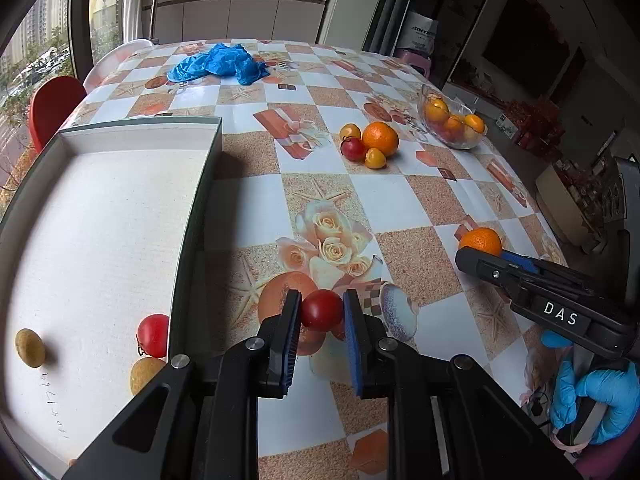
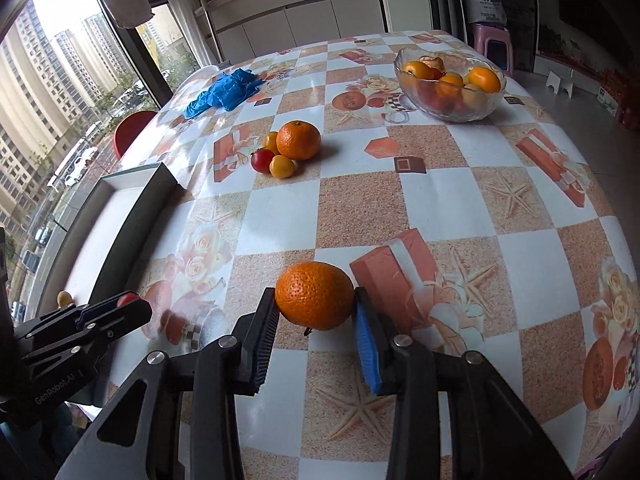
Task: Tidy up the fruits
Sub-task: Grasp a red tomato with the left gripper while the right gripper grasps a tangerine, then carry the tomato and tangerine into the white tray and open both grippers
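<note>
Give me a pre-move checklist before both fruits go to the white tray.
1. Left gripper shut on the red fruit: ok.
2. Right gripper shut on the orange: ok, pads touch both sides.
3. Tray has bare floor for more fruit: ok.
4. Fruit already in the tray, such as the red one, sits near the near wall: ok, avoid it.
5. Orange lifted off the tablecloth: cannot tell.
6. The two grippers apart from each other: ok.
</note>
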### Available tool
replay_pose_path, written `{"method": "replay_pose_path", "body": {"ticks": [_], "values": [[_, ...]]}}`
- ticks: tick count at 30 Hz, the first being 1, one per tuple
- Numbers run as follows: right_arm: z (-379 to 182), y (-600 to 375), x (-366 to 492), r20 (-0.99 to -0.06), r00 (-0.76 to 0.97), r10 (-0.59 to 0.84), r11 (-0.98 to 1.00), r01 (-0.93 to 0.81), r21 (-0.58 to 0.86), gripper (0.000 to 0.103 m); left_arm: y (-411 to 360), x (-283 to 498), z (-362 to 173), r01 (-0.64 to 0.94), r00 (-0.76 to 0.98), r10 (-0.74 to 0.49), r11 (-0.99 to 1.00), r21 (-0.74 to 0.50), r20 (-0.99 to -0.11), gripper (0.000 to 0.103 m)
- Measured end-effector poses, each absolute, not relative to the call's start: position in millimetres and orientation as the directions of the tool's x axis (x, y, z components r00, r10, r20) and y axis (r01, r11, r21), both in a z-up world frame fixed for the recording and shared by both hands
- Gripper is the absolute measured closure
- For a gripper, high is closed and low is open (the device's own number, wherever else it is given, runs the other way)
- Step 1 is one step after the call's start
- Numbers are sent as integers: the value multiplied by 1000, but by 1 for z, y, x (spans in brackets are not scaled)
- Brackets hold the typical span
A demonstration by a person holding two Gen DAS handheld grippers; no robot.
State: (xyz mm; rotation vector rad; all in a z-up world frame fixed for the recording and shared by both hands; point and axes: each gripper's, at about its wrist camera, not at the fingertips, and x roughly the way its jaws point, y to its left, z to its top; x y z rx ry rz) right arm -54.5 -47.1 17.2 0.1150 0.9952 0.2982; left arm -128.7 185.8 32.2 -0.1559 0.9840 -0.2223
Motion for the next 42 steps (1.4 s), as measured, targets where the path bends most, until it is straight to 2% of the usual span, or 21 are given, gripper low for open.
{"method": "replay_pose_path", "body": {"ticks": [16,32,42], "values": [[54,1,-75,-778,534,330,935,-298,192,63,228,-148,80,116,627,-248,967,-225,-739,81],[68,92,-79,-779,485,399,873,-460,161,63,328,-158,80,-81,685,-68,982,-168,-726,81],[59,158,-69,-802,419,426,816,-560,140,63,356,-142,66,-121,659,-7,986,-115,-752,81]]}}
